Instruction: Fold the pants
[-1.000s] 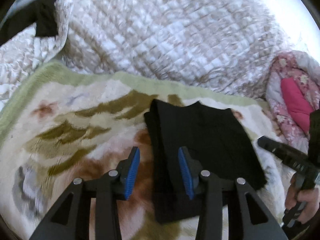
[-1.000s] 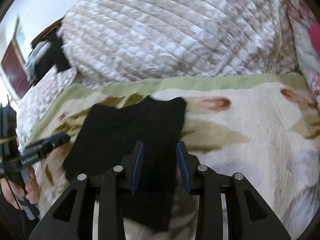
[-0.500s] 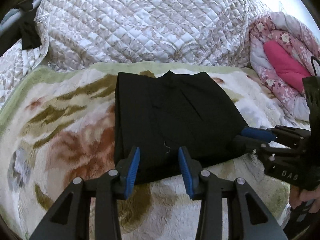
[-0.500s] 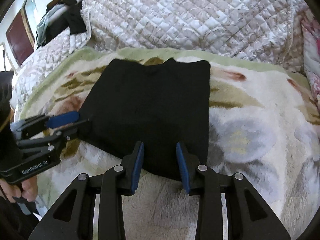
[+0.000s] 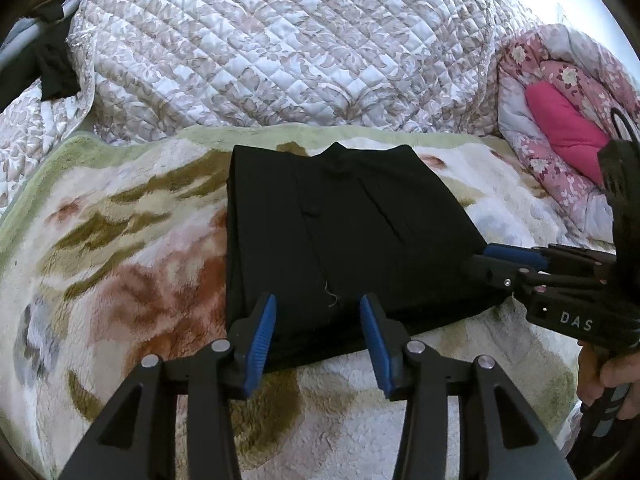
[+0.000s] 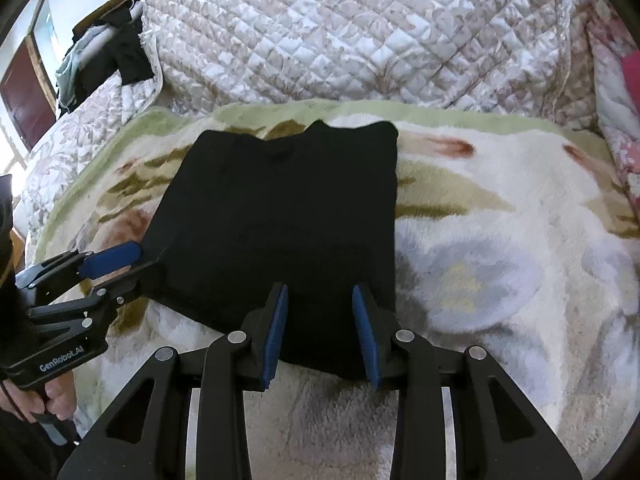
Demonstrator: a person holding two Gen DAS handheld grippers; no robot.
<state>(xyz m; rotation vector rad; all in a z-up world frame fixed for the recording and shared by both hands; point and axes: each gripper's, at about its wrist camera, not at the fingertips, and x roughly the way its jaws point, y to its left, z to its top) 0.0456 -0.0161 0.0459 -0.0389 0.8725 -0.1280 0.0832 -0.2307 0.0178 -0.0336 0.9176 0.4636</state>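
With the left gripper [image 5: 318, 334] and right gripper [image 6: 320, 336] both spread at the near hem of the black pants [image 5: 340, 232], seemingly gripping nothing, pinch both near corners evenly before carrying them toward the far edge on the blanket [image 5: 120, 260].

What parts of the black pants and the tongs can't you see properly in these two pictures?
- Pants, near edge: in both views the wrist's own tongs cover part of it.
- Layers: the right view shows flat black with no seams, so the fold count is unclear.
- Left tongs in the right view: whether the tips touch the cloth is unclear.
- Right tongs in the left view: the same.
- Underside: hidden against the blanket.
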